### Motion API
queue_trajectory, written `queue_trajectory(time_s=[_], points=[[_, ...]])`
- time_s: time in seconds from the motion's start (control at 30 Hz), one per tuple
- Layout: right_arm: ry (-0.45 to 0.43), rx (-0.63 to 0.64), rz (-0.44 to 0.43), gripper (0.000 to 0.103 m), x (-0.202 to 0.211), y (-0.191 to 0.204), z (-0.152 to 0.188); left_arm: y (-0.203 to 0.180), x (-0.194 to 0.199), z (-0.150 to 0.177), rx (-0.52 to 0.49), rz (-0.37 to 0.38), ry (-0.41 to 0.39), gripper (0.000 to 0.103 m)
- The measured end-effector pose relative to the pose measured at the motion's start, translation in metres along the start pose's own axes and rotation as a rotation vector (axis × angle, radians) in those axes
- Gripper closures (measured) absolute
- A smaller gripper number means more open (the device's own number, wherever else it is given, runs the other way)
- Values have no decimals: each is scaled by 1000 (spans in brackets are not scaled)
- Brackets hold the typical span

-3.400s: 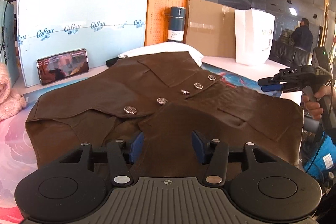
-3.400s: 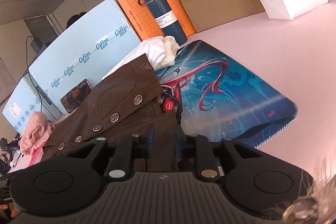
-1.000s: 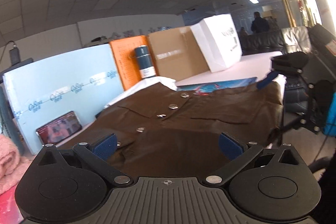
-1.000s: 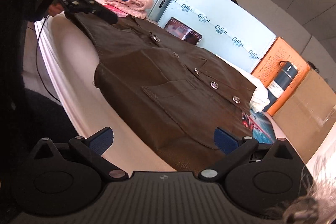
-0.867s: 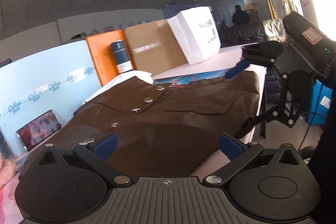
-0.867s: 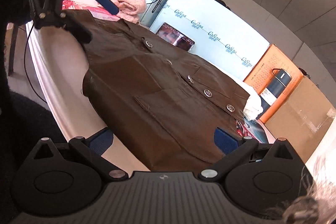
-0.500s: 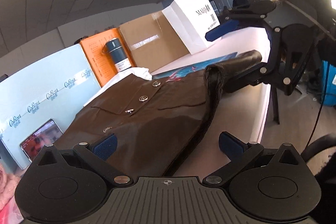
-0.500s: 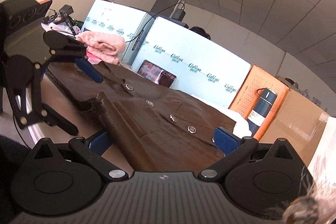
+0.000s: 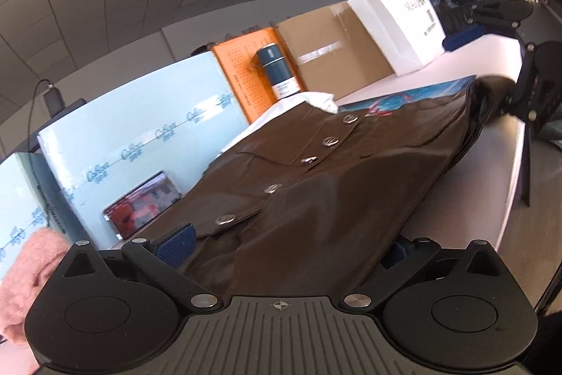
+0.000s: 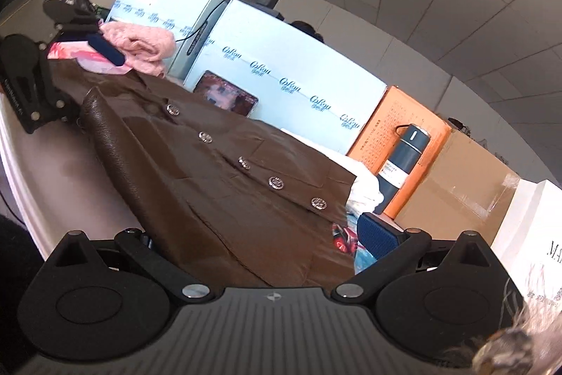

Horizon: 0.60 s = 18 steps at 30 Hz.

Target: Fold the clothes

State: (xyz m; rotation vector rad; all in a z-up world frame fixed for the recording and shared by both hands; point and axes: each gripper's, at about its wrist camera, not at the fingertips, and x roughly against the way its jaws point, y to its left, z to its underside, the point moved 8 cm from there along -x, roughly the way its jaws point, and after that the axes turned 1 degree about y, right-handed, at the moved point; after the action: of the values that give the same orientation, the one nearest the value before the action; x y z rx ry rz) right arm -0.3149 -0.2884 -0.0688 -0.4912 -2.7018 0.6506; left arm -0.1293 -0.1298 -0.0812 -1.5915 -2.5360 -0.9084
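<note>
Bare desk (image 9: 491, 157) runs along the near edge beside the brown jacket (image 9: 333, 185), an open lane between the two ends. The back edge is walled off: light-blue boards (image 10: 291, 69), orange box (image 10: 383, 132) with the dark flask (image 10: 404, 157) before it, cardboard box (image 9: 337, 48), white bag (image 9: 397, 23). A phone (image 9: 144, 202) leans there. Pink knitwear (image 10: 140, 44) crowds the left end; white cloth (image 10: 361, 188) sits behind the collar.

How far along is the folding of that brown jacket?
Partly done. The brown jacket lies buttoned on the table with one long edge already rolled over. Both the left gripper and right gripper are open, straddling its opposite ends. The remaining folds are not yet done.
</note>
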Motion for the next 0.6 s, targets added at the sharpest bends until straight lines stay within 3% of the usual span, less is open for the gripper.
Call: queue_trajectory(time_s=[0.17, 0.23, 0.3, 0.33, 0.37, 0.4, 0.43, 0.47, 0.5, 0.53, 0.6], points=[[-60, 24, 37, 4, -4, -6, -8, 34, 13, 23, -4, -124, 59, 0], [-59, 37, 25, 14, -4, -4, -9, 44, 20, 29, -12, -145, 67, 0], [-57, 45, 9, 42, -4, -3, -10, 49, 26, 34, -30, -149, 72, 0], [-57, 49, 1, 50, -4, -2, -10, 48, 28, 36, -51, -134, 75, 6], [-56, 46, -11, 65, -3, -1, -11, 46, 29, 37, -71, -119, 77, 11], [-55, 37, -24, 76, -3, 0, -12, 45, 31, 39, -92, -104, 80, 27], [-57, 31, -33, 79, -2, 1, -13, 43, 32, 40, -110, -85, 83, 52], [-62, 29, -39, 84, 0, 1, -15, 40, 33, 42, -125, -61, 85, 67], [-67, 27, -44, 91, 1, 1, -16, 37, 33, 44, -140, -38, 87, 89], [-80, 18, -46, 92, 4, 0, -20, 35, 36, 44, -144, -8, 82, 95], [-122, -9, -44, 96, 12, -8, -30, 31, 46, 41, -122, 58, 53, 98]])
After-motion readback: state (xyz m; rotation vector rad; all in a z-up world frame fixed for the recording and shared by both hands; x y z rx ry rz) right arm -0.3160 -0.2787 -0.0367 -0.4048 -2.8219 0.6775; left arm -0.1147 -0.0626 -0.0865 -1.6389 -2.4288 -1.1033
